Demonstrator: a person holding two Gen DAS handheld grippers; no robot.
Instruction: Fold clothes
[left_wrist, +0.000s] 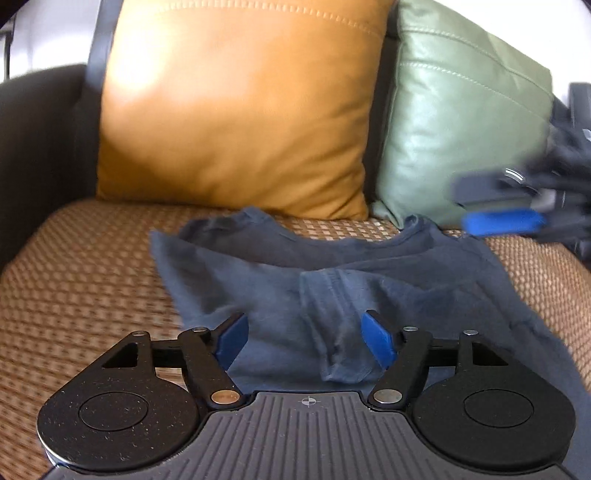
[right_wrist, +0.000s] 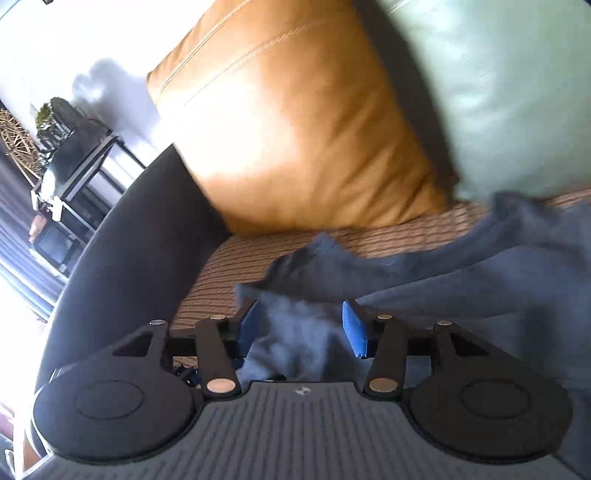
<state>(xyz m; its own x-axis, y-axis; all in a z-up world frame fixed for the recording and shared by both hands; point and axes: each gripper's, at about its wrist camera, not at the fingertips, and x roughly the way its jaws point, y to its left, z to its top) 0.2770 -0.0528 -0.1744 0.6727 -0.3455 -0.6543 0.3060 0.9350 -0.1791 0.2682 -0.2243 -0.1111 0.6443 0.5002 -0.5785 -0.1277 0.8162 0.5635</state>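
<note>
A dark blue T-shirt (left_wrist: 258, 280) lies spread on the woven brown seat mat (left_wrist: 81, 266), its collar toward the cushions and a sleeve folded across its middle. My left gripper (left_wrist: 306, 339) hovers over the shirt's near part, open, with cloth below the pads but none pinched. My right gripper (left_wrist: 491, 205) shows blurred at the right edge, near the collar. In the right wrist view the right gripper (right_wrist: 302, 328) is open. A bunched, blurred corner of the shirt (right_wrist: 295, 332) sits between its fingers, with a gap left to the right pad (right_wrist: 354, 328).
An orange leather cushion (left_wrist: 236, 107) and a green one (left_wrist: 458, 122) lean against the sofa back behind the shirt. The dark sofa arm (right_wrist: 122, 236) curves along the left. Beyond it stands a black-framed side table (right_wrist: 74, 192) with a plant.
</note>
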